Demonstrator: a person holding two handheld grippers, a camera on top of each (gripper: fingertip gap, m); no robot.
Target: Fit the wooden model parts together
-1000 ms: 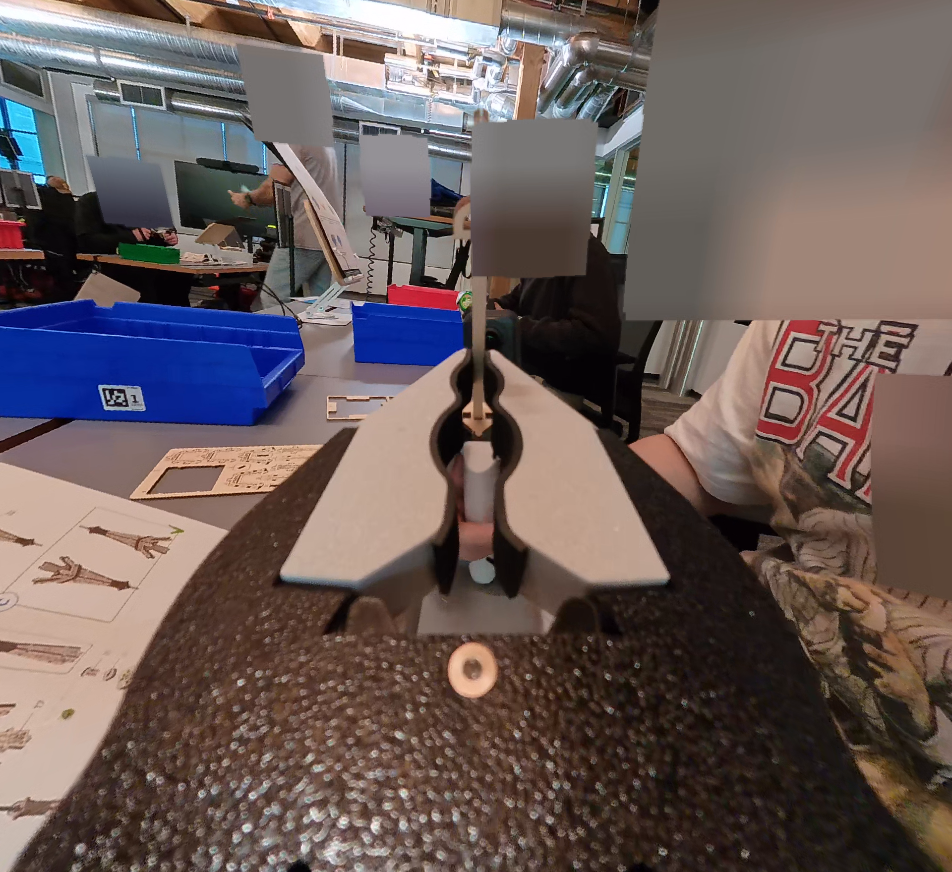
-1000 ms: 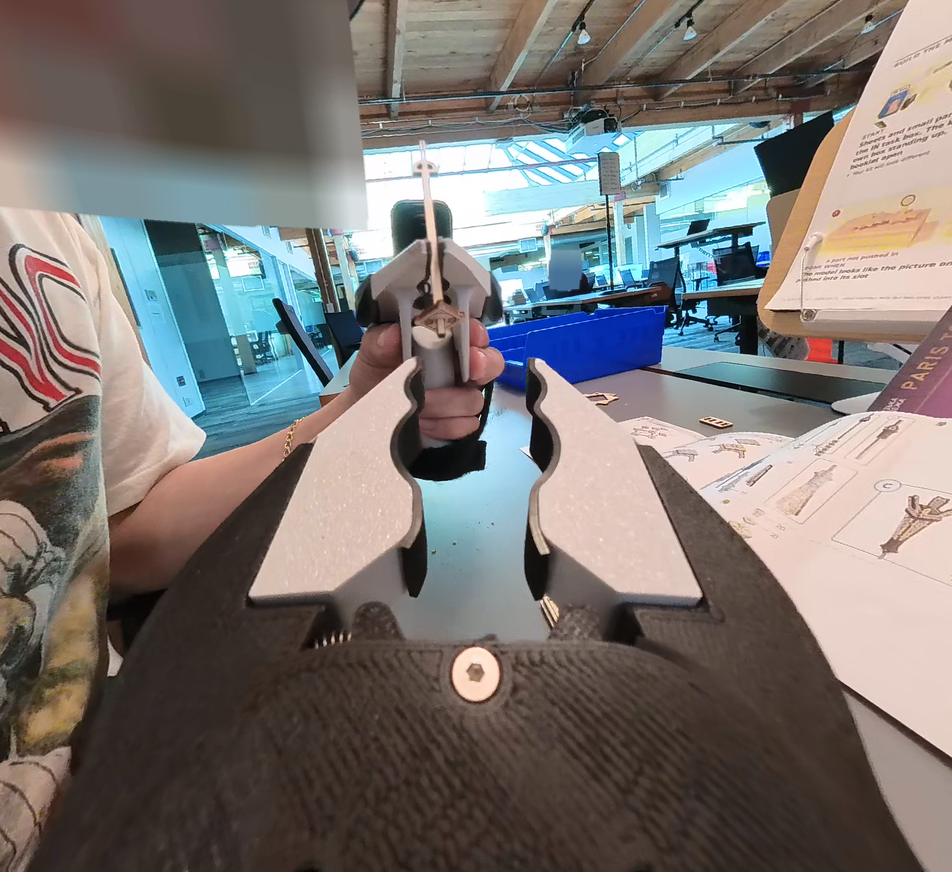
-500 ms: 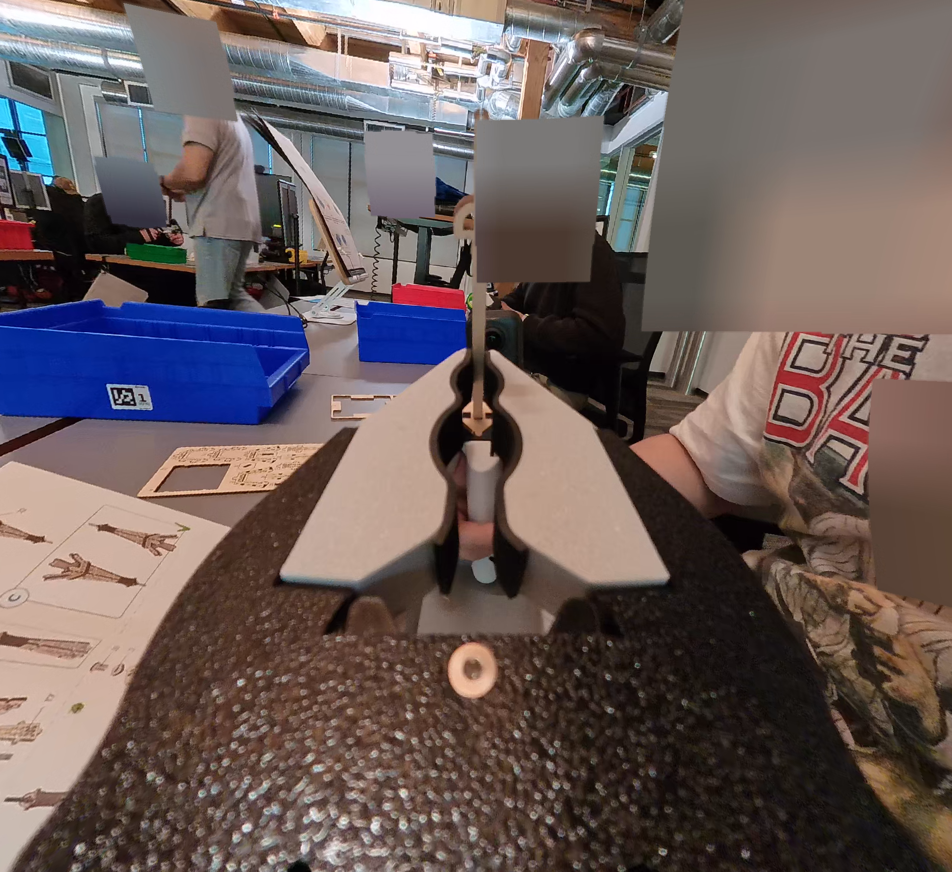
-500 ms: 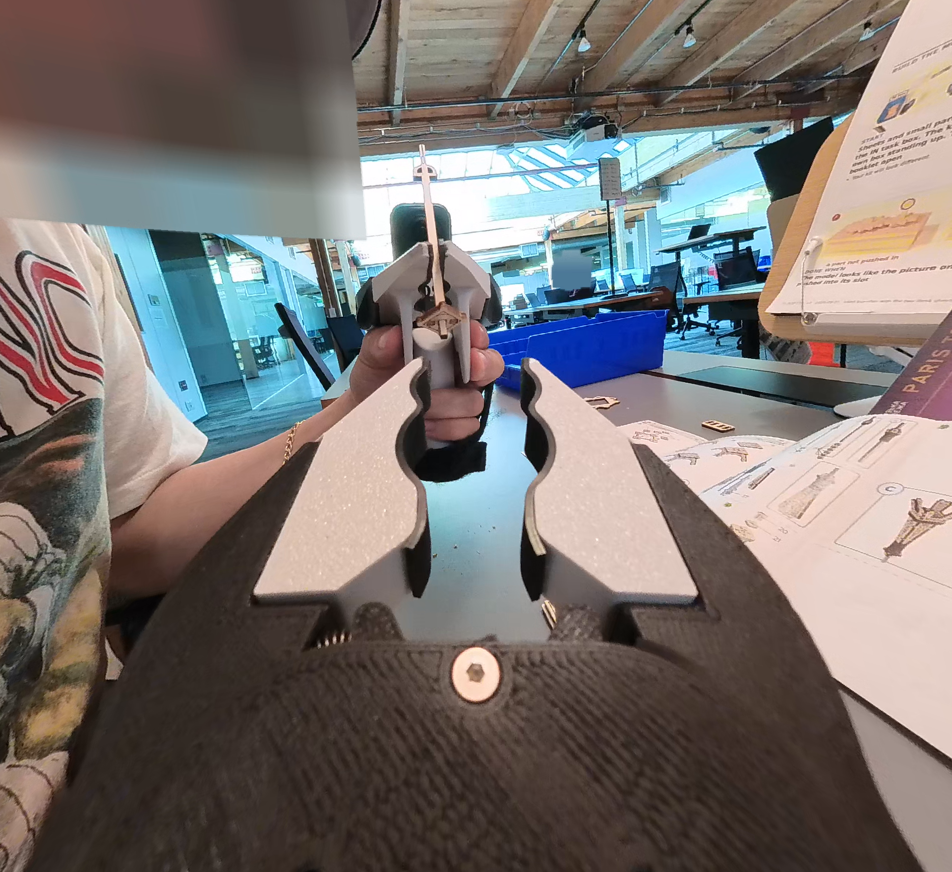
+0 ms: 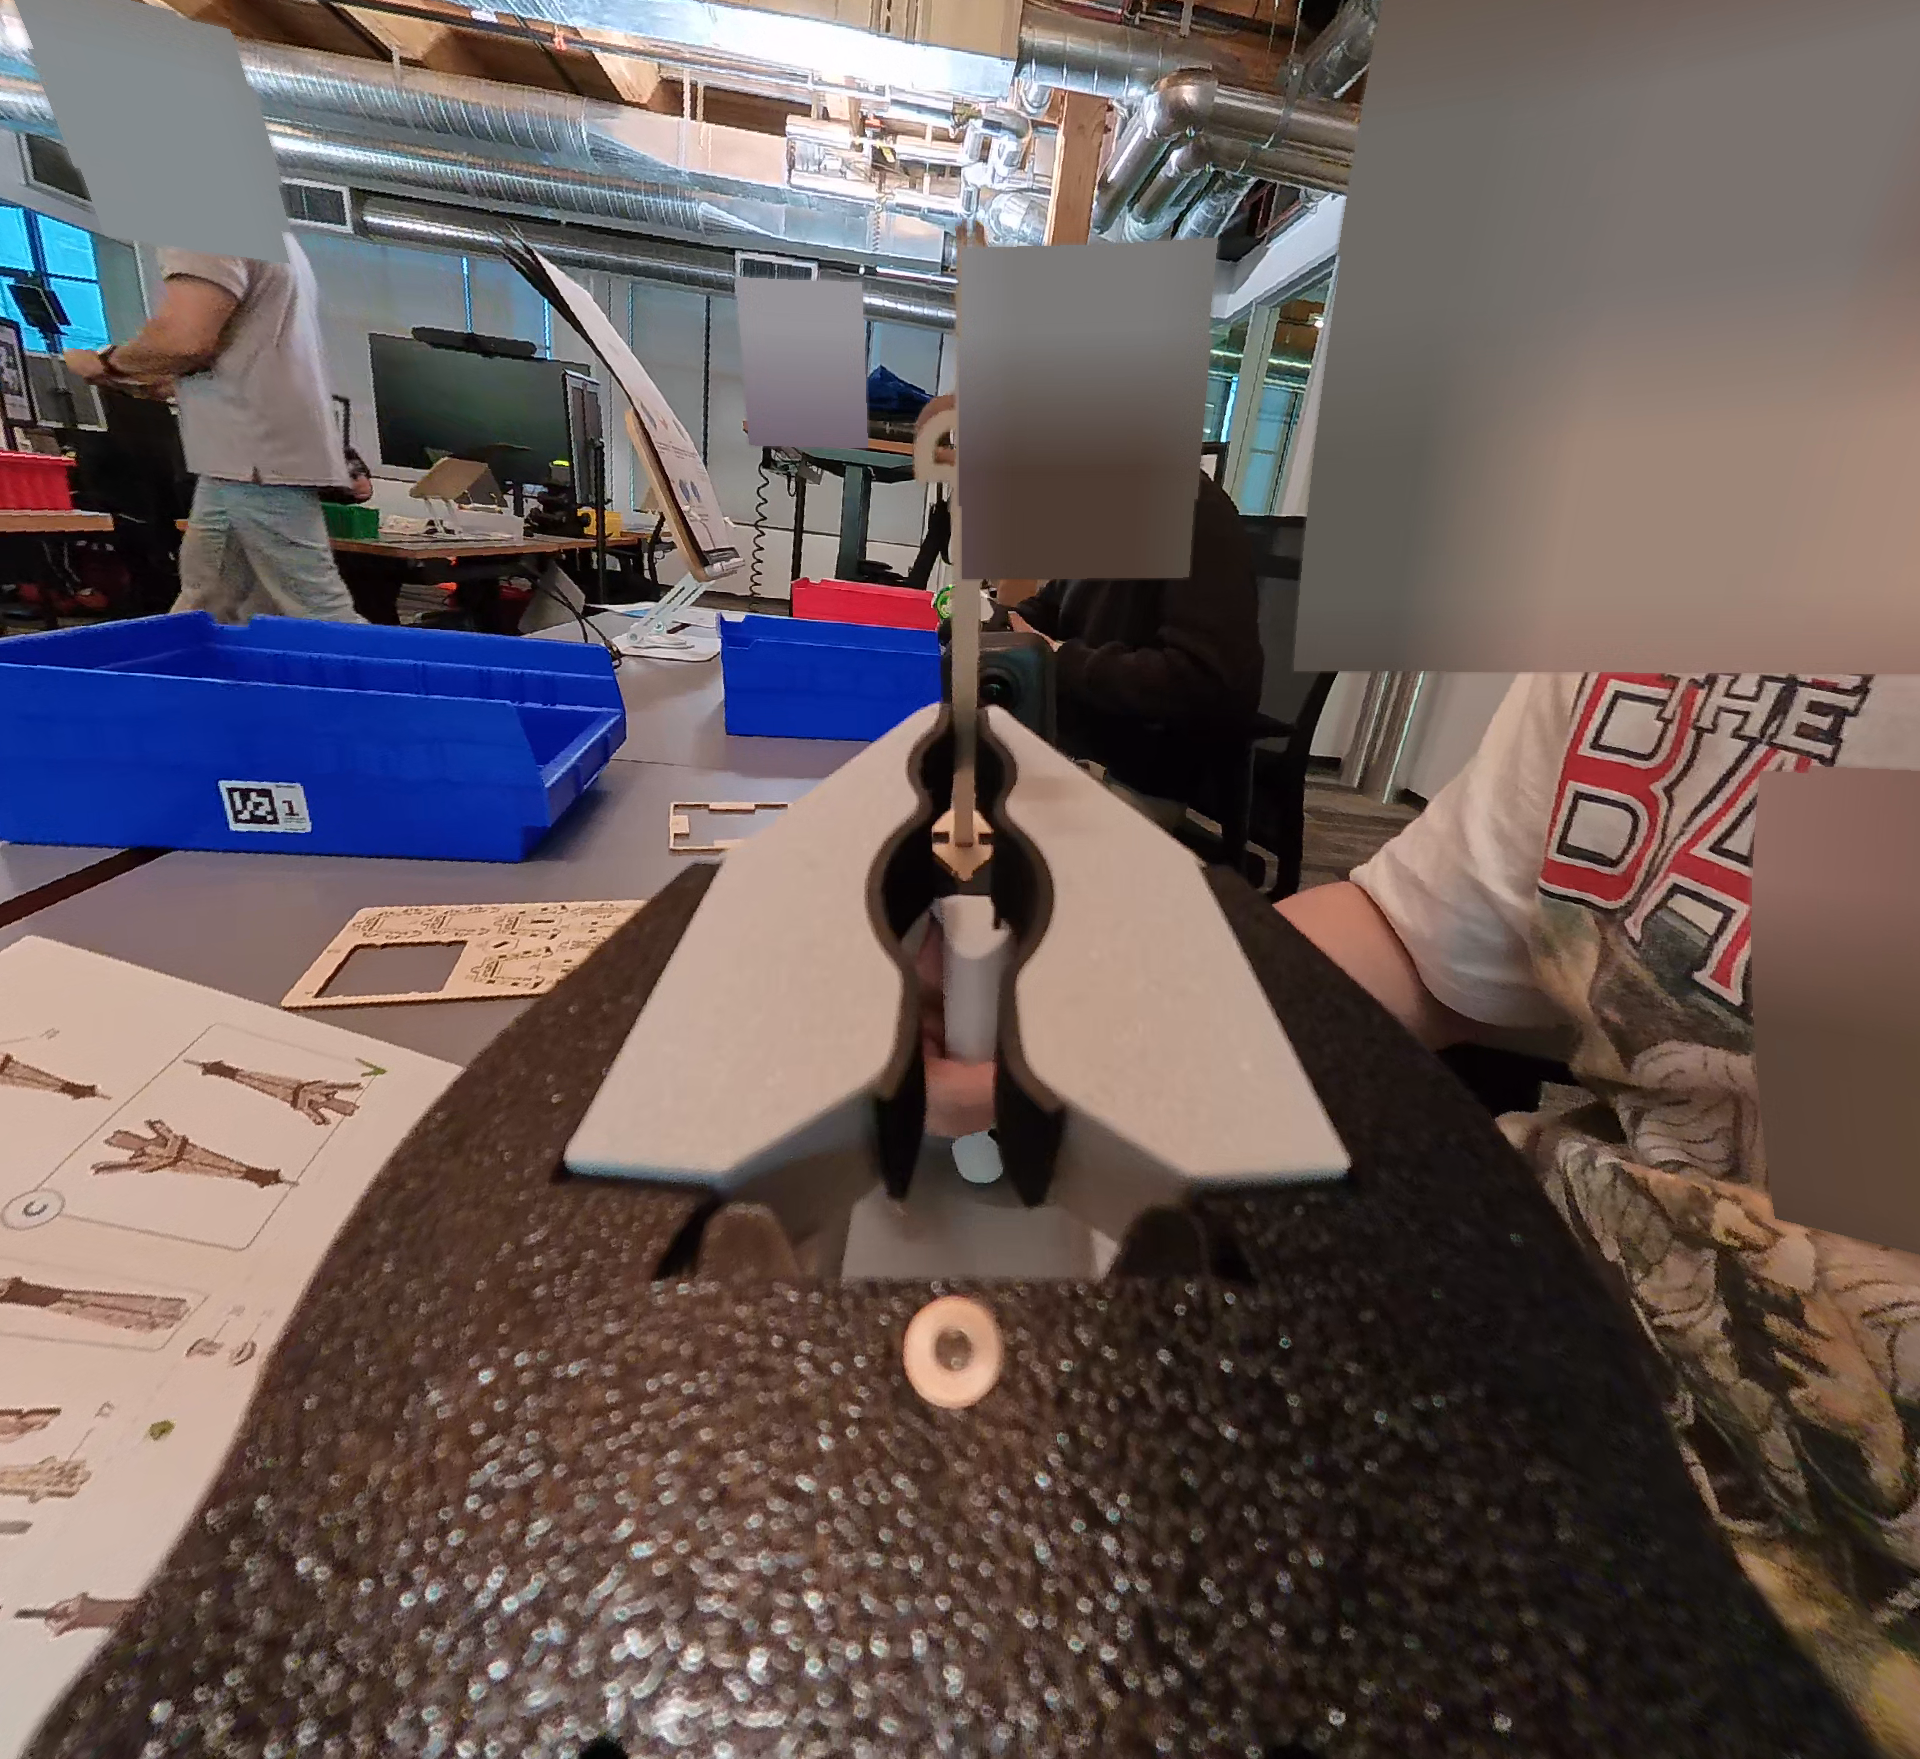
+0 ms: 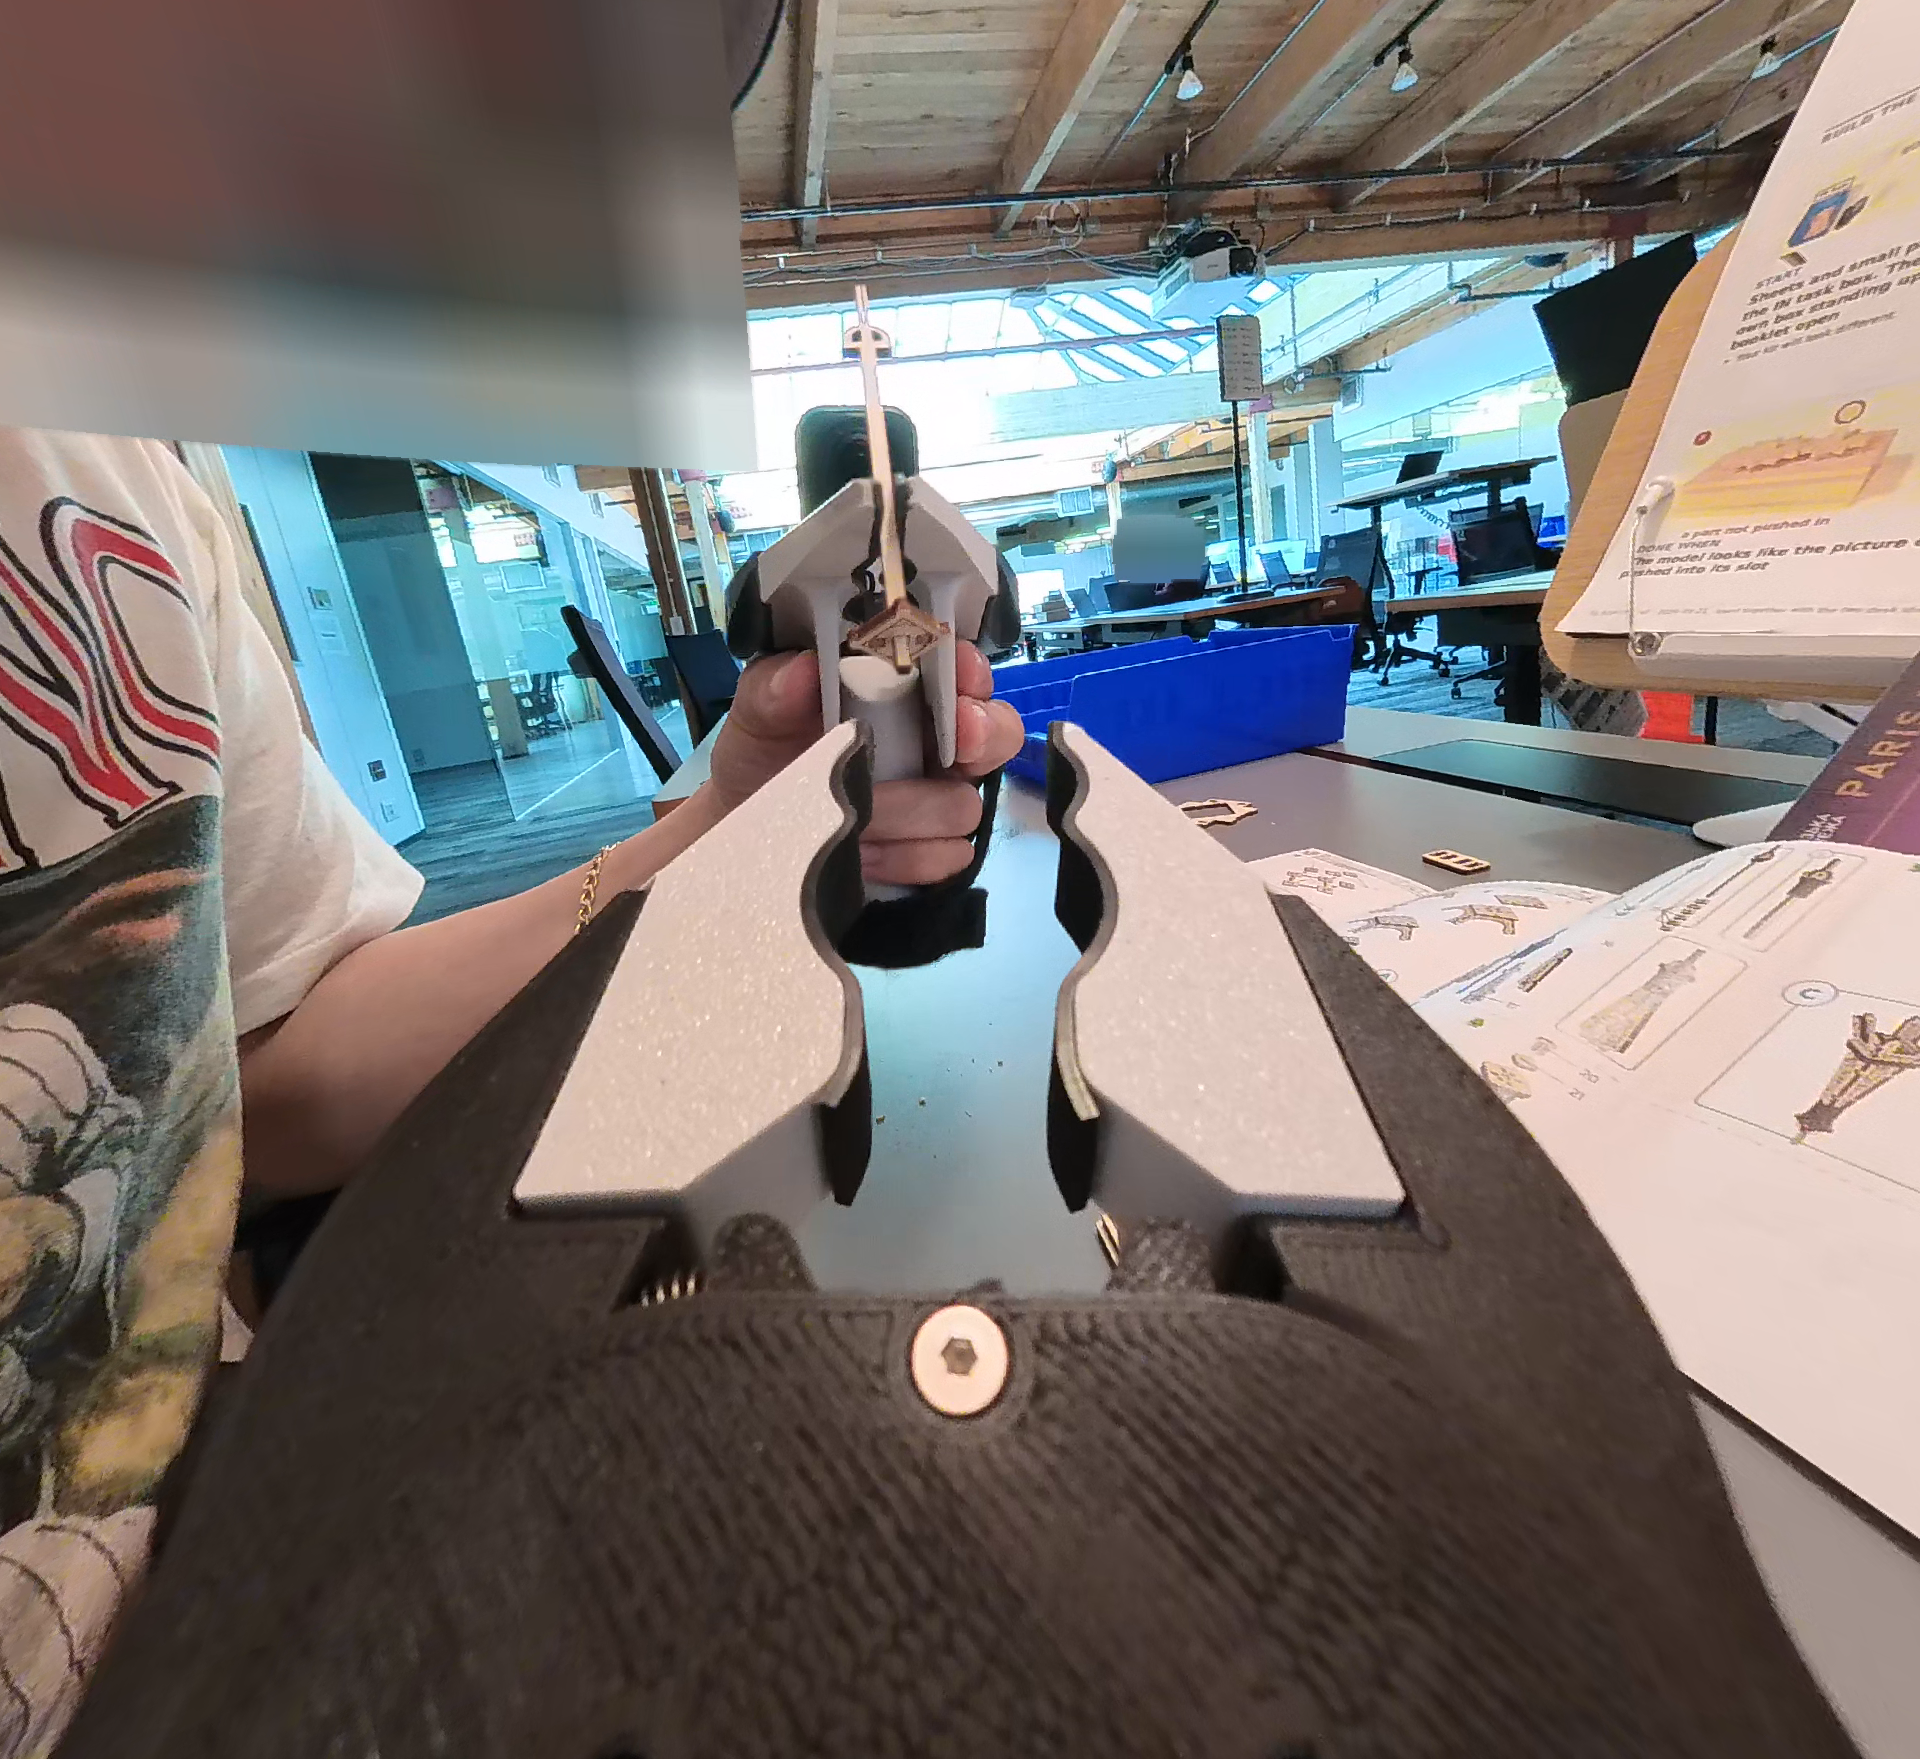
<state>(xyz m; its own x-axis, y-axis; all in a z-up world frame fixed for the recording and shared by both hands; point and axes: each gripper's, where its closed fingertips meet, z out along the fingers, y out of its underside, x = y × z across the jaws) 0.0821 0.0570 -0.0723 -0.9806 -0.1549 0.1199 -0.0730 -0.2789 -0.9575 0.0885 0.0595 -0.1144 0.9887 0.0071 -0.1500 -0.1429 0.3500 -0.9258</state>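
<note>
1. Our thin wooden spire (image 6: 881,504) stands upright, long axis vertical, clamped in the left gripper (image 5: 964,722)
2. It lies straight ahead of our right gripper (image 6: 951,753), whose jaws gape wide, empty
3. Spare sheets (image 5: 457,951) lie on the desk (image 5: 208,899), far left

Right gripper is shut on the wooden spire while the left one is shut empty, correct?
No, swapped. The right wrist view shows the right gripper open and empty; the left gripper is shut on the wooden spire.
</note>
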